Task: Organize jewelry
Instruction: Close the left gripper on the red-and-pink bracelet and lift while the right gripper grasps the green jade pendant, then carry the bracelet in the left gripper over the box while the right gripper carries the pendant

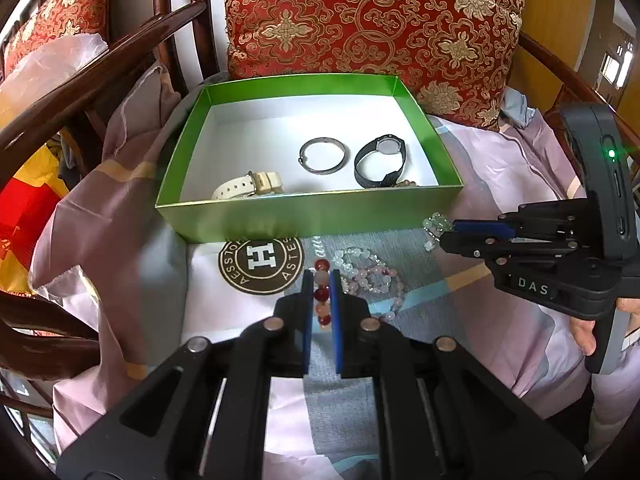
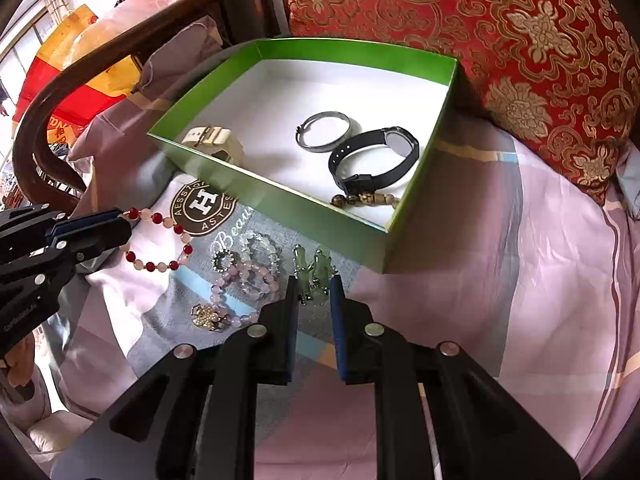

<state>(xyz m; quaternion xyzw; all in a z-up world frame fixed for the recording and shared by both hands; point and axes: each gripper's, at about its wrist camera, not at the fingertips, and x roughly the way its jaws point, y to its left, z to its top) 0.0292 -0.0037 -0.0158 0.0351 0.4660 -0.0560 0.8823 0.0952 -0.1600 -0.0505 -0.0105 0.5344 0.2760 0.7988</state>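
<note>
On our left, the left gripper (image 1: 321, 280) is clamped on the red bead strand (image 1: 322, 295); the beads run between the blue pads along the gripper's own line, pointing to twelve o'clock. In the right wrist view the rest of that strand (image 2: 160, 240) loops across the cloth (image 2: 500, 280).

The green box (image 1: 304, 212) lies straight ahead at twelve o'clock, its near wall just beyond the gripper tips. Inside we see a cream watch (image 1: 250, 187), a metal bangle (image 1: 322, 155), a black watch (image 1: 380, 158) and, by the near wall, a dark bead bracelet (image 2: 364, 199).

In the middle, pink and clear bead bracelets (image 2: 248, 272) sit heaped on the cloth.

Further right, the right gripper (image 2: 314, 288) has its jaws narrowly apart around the green jade piece (image 2: 316, 272); we cannot tell whether they press it. From there the box lies at twelve to one o'clock, near.

We judge both carries go forward and over the near wall, and that the left is the surer hold.
</note>
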